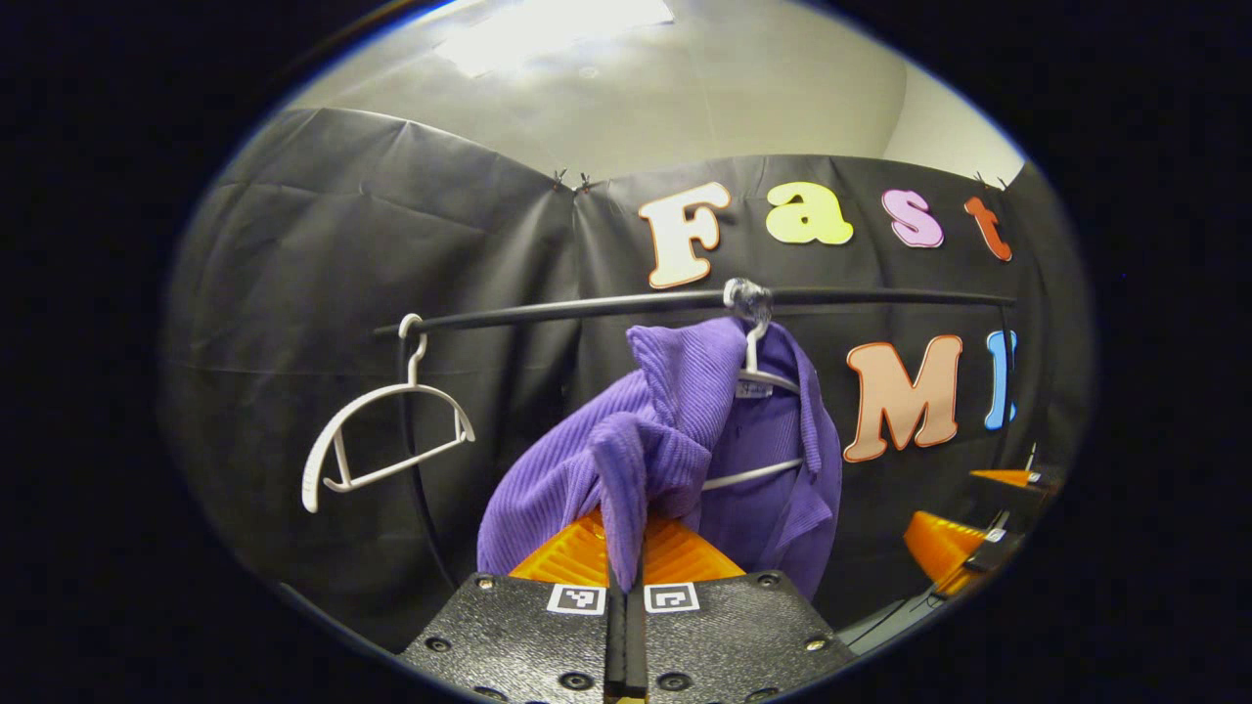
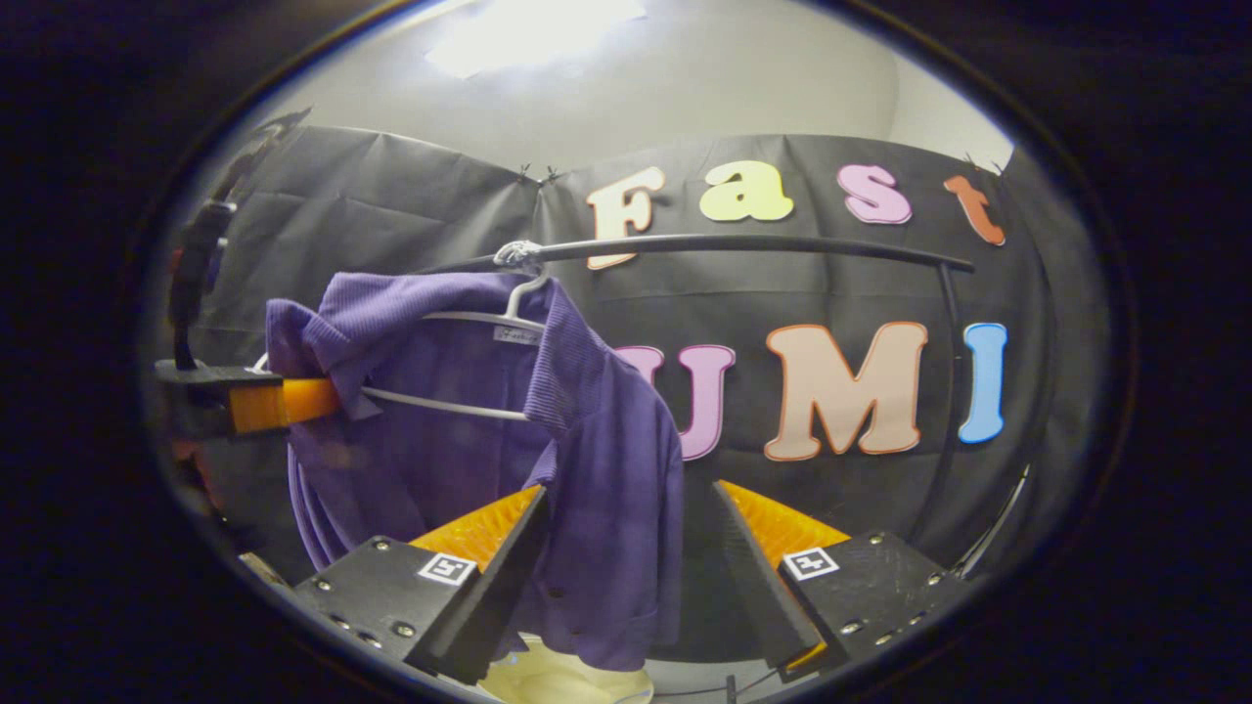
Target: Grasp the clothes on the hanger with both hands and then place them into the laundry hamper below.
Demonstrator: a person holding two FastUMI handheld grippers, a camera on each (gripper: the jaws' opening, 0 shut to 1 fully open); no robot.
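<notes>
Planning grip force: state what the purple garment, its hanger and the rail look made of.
Purple garment: soft ribbed knit, matte; fine ribs, limp folds. Hanger: likely white plastic, smooth, slightly glossy. Rail: dark, thin, smooth tube with a faint sheen, probably metal.

purple shirt (image 2: 587, 469) between right claw (image 2: 626, 577) fingers

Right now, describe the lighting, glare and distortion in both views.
Left gripper view: ceiling light blows out to white glare; fisheye bends the rail; purple shirt sharp and evenly lit. Right gripper view: same glare overhead, rail arches, shirt darker, left gripper at the edge soft and dim.
</notes>
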